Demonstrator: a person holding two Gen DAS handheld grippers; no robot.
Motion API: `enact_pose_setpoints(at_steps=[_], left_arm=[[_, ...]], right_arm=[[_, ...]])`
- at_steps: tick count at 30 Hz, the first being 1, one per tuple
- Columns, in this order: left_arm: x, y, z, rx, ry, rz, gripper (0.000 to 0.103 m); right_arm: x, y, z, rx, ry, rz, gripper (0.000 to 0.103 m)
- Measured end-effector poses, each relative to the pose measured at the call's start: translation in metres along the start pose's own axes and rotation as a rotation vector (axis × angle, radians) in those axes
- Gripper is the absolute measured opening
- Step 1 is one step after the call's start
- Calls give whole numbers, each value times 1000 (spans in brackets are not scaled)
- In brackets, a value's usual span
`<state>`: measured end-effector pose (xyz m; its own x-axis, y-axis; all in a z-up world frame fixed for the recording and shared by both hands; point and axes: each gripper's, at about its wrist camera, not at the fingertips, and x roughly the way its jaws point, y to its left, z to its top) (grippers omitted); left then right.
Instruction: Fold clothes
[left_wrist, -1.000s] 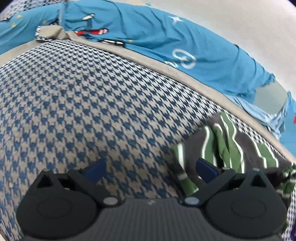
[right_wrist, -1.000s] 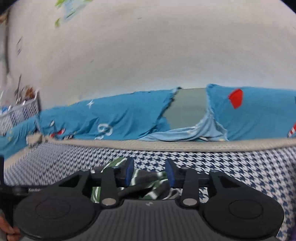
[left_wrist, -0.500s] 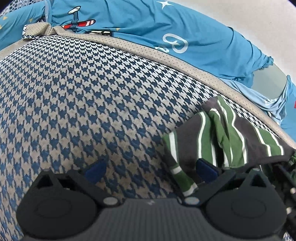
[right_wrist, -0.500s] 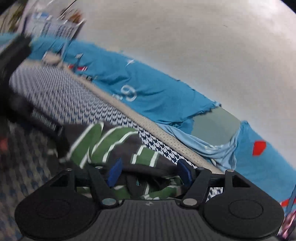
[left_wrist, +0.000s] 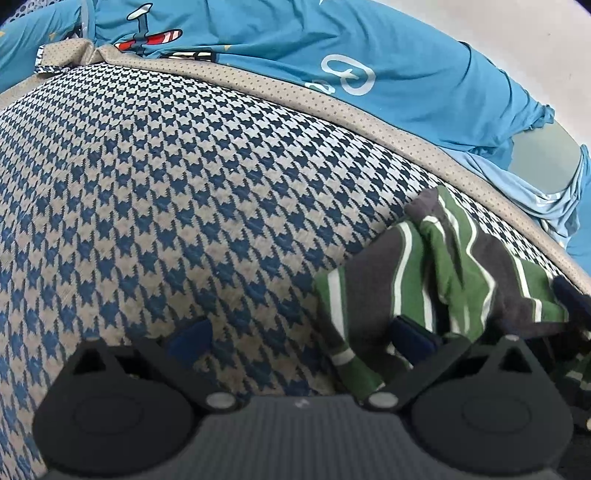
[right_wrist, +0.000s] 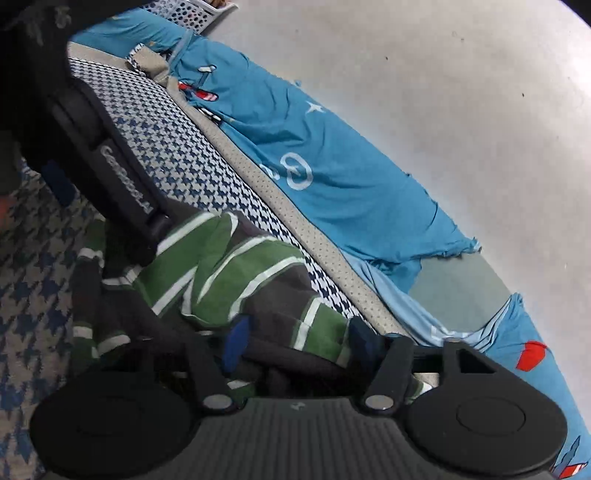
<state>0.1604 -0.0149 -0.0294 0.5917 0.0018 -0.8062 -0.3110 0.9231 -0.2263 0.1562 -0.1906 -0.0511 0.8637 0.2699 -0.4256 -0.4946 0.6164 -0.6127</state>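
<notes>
A crumpled garment with green, dark grey and white stripes (left_wrist: 424, 266) lies near the far edge of a houndstooth-patterned surface (left_wrist: 184, 184). My left gripper (left_wrist: 301, 339) is open wide and low over the surface. Its right fingertip (left_wrist: 410, 339) rests against the garment's left edge, and its left one is over bare fabric. In the right wrist view the same garment (right_wrist: 240, 273) bunches up in front of my right gripper (right_wrist: 300, 339). That gripper is open, with a fold of the garment lying between its fingers. The left gripper's black body (right_wrist: 122, 192) reaches onto the garment from the upper left.
A beige dotted border (left_wrist: 332, 107) edges the houndstooth surface. Beyond it a blue printed cloth (left_wrist: 369, 44) is draped against a pale wall (right_wrist: 443, 92). A white perforated basket (right_wrist: 192, 14) stands at the far end.
The right gripper has tilted and dropped down onto the striped garment, and its fingers have spread wider. The left gripper has slid forward until its right finger reaches the garment.
</notes>
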Motion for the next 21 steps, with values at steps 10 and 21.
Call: enact_pose_setpoints(at_steps=[10, 21], left_arm=[[7, -11, -2, 10, -18, 45, 103], [9, -16, -4, 47, -29, 49, 103]], right_arm=[[10, -49, -6, 329, 23, -25, 4], [13, -135, -50, 933, 91, -200, 4]])
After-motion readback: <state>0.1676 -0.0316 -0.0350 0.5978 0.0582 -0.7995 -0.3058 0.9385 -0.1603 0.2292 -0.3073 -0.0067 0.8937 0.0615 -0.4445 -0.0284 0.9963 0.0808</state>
